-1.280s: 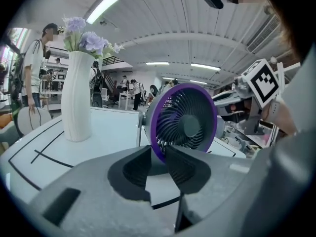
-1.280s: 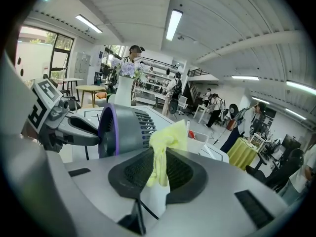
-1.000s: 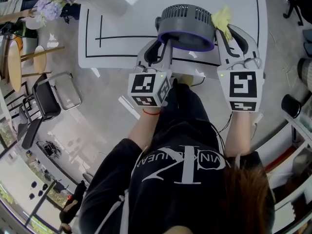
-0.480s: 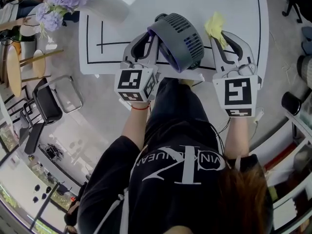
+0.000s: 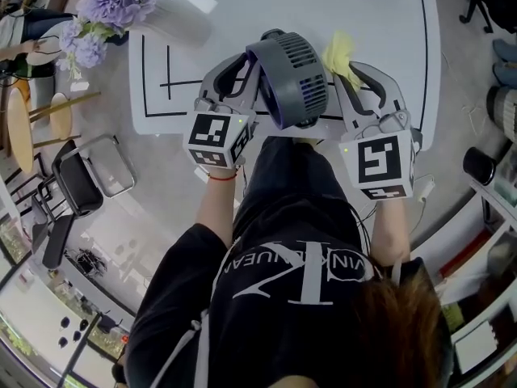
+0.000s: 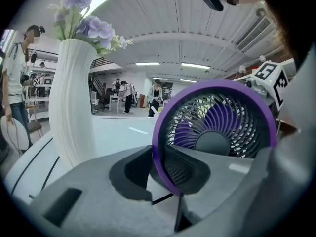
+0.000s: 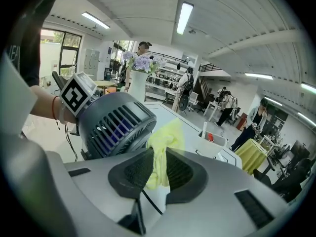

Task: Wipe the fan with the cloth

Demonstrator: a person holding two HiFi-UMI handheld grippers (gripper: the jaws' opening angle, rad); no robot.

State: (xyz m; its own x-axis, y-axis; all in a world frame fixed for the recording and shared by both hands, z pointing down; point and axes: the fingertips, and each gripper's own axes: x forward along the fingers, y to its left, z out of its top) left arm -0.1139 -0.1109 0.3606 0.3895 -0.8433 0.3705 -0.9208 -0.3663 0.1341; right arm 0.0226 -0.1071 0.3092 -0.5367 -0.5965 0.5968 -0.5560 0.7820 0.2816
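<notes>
over the table's [image 5: 242,6] near edge the left gripper [image 6: 165,169] holds the tilted fan [image 5: 292,79] by its purple rim, jaws opening; it could slip once the right gripper [image 7: 157,174], clamped on the cloth [image 7: 162,137], pushes on it

Obstacles:
- Grey plastic fan with purple ring [image 5: 291,79], tilted, over the near table edge at centre.
- Crumpled yellow cloth [image 5: 339,53], just beside the fan's right side.
- Tall white ribbed vase of purple flowers [image 6: 71,102], far left.

Free room:
- White table with black lines [image 5: 388,23], bare beyond the fan and to its right.
</notes>
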